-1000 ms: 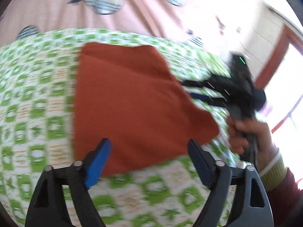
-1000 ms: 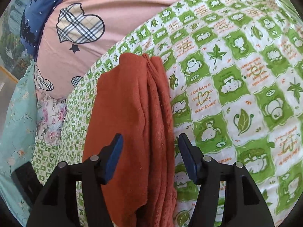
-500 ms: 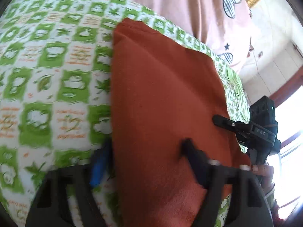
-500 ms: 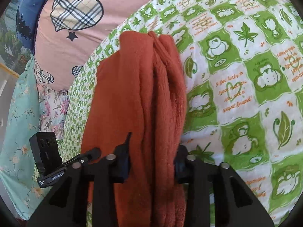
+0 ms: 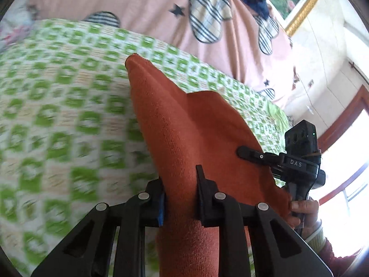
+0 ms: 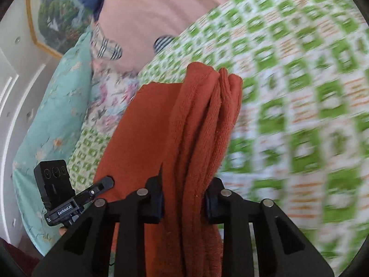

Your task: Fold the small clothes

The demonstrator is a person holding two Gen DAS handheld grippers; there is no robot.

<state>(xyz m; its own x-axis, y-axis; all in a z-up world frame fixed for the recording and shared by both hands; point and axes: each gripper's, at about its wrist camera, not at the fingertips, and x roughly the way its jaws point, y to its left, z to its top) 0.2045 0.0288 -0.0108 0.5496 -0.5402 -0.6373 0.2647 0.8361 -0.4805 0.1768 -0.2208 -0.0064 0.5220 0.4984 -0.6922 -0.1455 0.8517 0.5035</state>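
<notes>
Rust-red cloth (image 5: 184,124), a small fleecy garment, lay partly lifted off the green-and-white checked blanket (image 5: 60,106) that covered the bed. Both grippers held it at its near edge. The left gripper (image 5: 180,196) had its jaws closed on a bunched fold of the cloth, the fabric rising between the blue-padded fingers (image 5: 161,205) and running away from the camera to a raised corner over the middle of the blanket. In the right wrist view the right gripper (image 6: 184,198) was clamped likewise on a thick gathered bundle of the cloth (image 6: 198,124), whose layers stood up in several ridges between the jaws. A flatter panel of the cloth spread out toward the left gripper (image 6: 101,187), which showed at the lower left of that view, near the blanket's left edge. From the left wrist view the right gripper (image 5: 251,154) showed at the cloth's right edge, gripped by a hand (image 5: 302,210). The blanket's pattern was blurred in both views. Beyond the blanket's far edge lay a pink sheet (image 5: 147,4) with plaid hearts, and a pale turquoise floral pillow (image 6: 53,106) sat past its left edge. A gold-framed picture (image 6: 50,16) hung on the wall behind.
</notes>
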